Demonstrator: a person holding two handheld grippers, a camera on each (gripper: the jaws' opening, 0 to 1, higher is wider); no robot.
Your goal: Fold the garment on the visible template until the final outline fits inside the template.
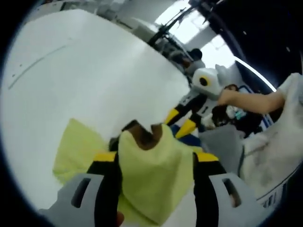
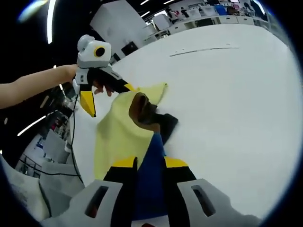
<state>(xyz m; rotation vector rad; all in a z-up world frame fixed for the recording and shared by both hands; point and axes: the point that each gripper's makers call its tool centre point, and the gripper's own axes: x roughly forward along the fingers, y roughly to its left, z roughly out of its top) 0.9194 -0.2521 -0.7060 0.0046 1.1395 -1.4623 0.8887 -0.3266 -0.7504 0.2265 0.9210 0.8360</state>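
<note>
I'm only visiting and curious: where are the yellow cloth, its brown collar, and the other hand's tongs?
yellow cloth (image 1: 156, 175): left gripper view, its broad middle.
brown collar (image 2: 138, 109): right gripper view, the collar's curve.
left tongs (image 2: 106, 97): right gripper view, between the yellow tips.

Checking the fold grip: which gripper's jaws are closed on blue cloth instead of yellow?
The right gripper clamps the blue cloth; the left gripper holds the yellow garment.

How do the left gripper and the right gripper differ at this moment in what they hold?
The left gripper is closed on yellow cloth; the right gripper is closed on blue cloth. Both hold parts of one garment lifted above the white table, and both have yellow-tipped black jaws.
</note>
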